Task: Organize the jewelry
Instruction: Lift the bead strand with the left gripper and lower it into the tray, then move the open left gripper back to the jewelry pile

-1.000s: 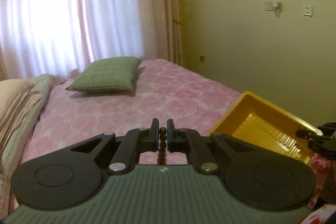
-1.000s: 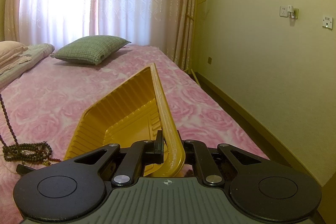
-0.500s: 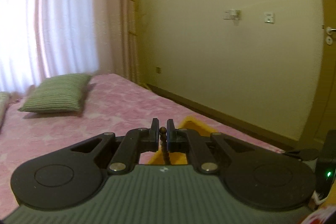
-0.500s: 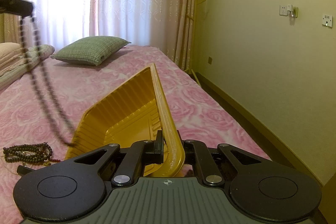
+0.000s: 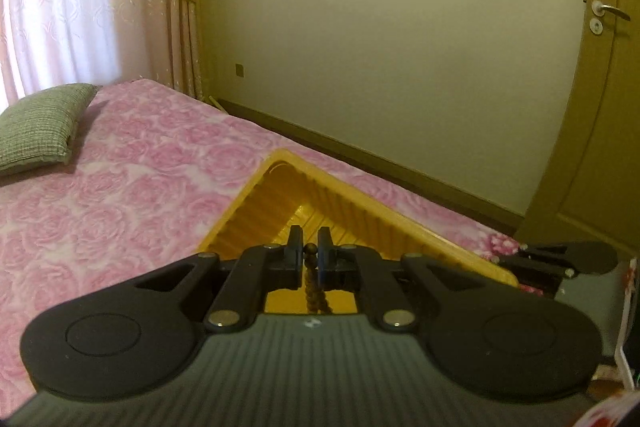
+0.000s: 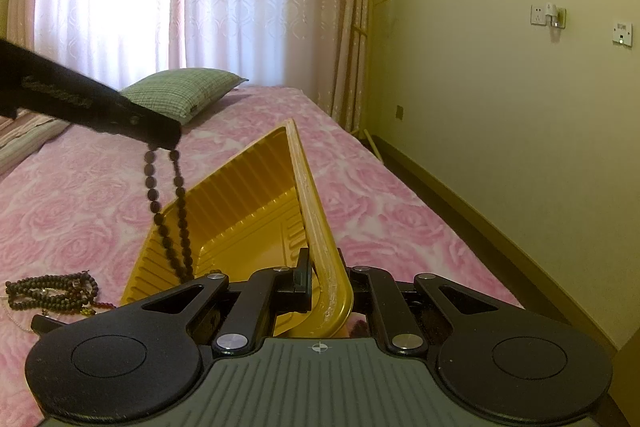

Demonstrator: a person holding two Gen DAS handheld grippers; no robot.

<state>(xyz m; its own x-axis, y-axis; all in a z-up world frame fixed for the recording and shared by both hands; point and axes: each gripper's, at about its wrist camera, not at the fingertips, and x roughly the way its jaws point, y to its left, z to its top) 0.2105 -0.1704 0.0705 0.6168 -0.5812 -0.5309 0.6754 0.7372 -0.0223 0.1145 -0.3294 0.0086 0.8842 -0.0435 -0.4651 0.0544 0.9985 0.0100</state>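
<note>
Since the earlier frame our left gripper [image 5: 310, 255] has swung over the yellow tray [image 5: 360, 203], pinching the dark bead strand [image 6: 176, 211]: light, limp, best held by one bead. Right gripper [image 6: 324, 285] clamps the tray rim. Only the right view shows more beads [image 6: 52, 291] at nine o'clock on the bedspread [image 6: 80, 195].

Yellow trays [image 6: 240, 211]: one
Bead strings: two, perhaps more, one hanging [image 6: 178, 211], one heaped [image 6: 52, 293] at 8 o'clock
Green pillows [image 6: 180, 93]: one
Tongs: two, left [image 5: 310, 253], right [image 6: 324, 277]
Wall sockets [image 6: 538, 15]: one
</note>
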